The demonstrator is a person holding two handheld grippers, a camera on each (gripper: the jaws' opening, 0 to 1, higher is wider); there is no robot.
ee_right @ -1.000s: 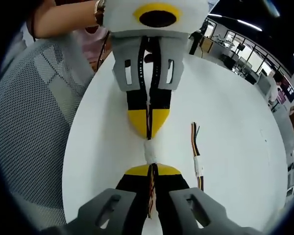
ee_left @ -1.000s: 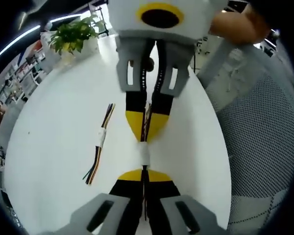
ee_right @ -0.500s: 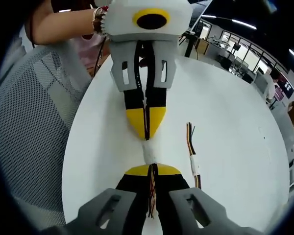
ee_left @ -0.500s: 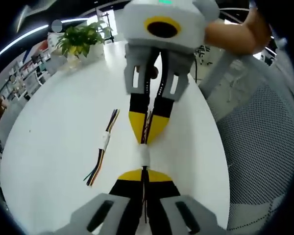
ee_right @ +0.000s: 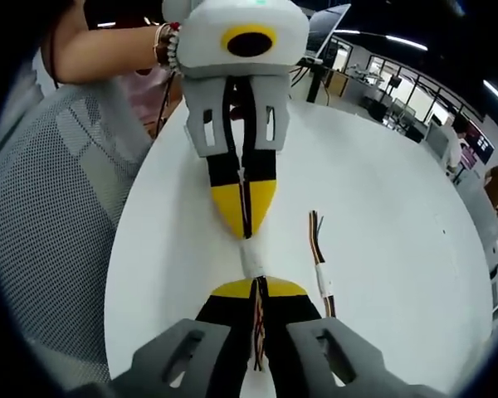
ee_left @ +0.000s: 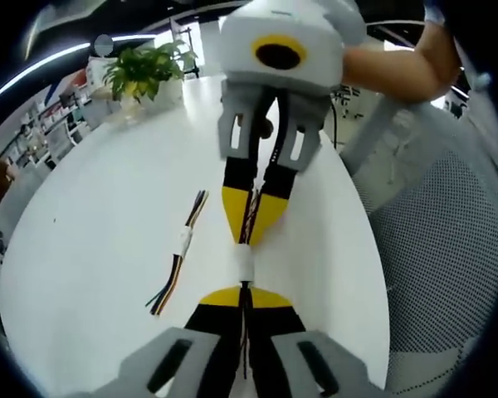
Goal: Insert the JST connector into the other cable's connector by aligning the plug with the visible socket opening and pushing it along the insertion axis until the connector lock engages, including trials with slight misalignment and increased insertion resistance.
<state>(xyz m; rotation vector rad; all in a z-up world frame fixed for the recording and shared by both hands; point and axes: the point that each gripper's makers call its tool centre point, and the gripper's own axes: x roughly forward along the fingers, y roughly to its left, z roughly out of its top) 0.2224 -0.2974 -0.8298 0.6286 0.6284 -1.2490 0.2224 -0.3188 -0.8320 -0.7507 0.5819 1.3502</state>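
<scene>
My left gripper (ee_left: 244,292) and right gripper (ee_right: 257,286) each clamp a cable, tips facing across the white connector (ee_left: 245,264). A spare cable (ee_left: 180,257) lies on the table (ee_left: 100,224) beside the connector.

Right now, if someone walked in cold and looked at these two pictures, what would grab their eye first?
Two yellow-tipped hand-held grippers meet nose to nose over the round white table: the left hand-held gripper and the right hand-held gripper, each shut on a wire bundle, with the small white joined connector bridging their tips. Beside them on the table lies a spare multicoloured wire cable with a white connector. A green potted plant stands at the far edge.
</scene>
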